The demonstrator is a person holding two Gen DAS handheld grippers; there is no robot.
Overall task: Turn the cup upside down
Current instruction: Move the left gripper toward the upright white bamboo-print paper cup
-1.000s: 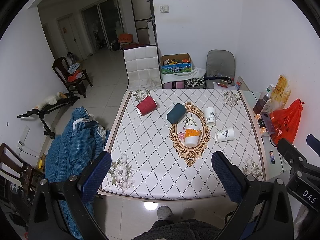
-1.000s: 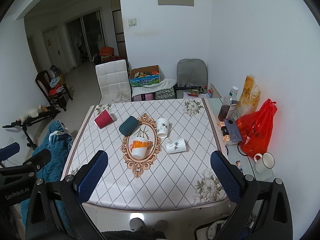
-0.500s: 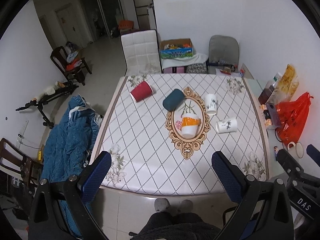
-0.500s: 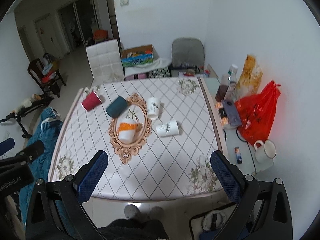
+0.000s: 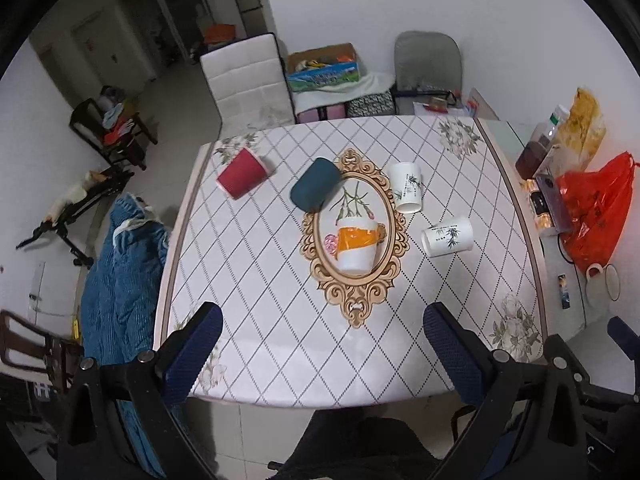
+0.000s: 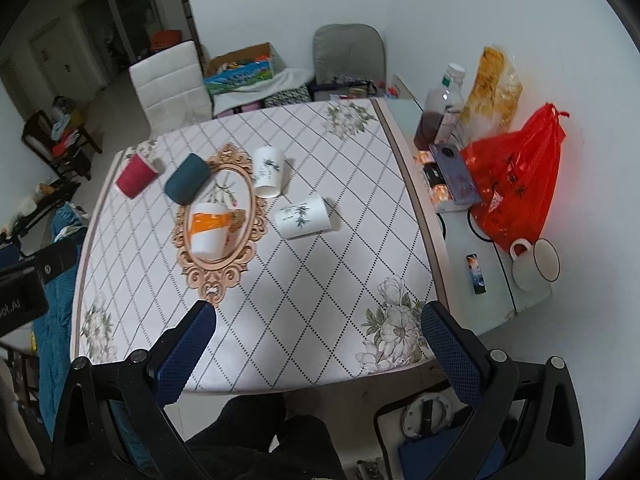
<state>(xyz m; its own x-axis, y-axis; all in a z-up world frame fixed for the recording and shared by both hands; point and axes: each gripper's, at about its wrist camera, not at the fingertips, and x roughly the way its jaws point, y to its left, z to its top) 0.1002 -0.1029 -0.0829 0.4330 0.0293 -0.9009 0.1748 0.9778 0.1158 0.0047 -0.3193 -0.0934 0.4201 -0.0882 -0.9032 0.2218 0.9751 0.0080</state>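
Both my grippers, left gripper [image 5: 320,332] and right gripper [image 6: 318,330], hover spread and empty above the near edge of the diamond-patterned white table [image 5: 256,264]. Farther off, five cups lie scattered; the orange-banded white paper cup [image 5: 357,244] rests on the ornate oval mirror [image 5: 354,300].

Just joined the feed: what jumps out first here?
Five cups lie scattered mid-table: the orange-banded cup on the ornate gold-framed mat, a dark teal cup at the mat's far-left edge, a red cup far left. A bright red plastic bag sits off the table's right edge. Both grippers' jaws are open, empty.
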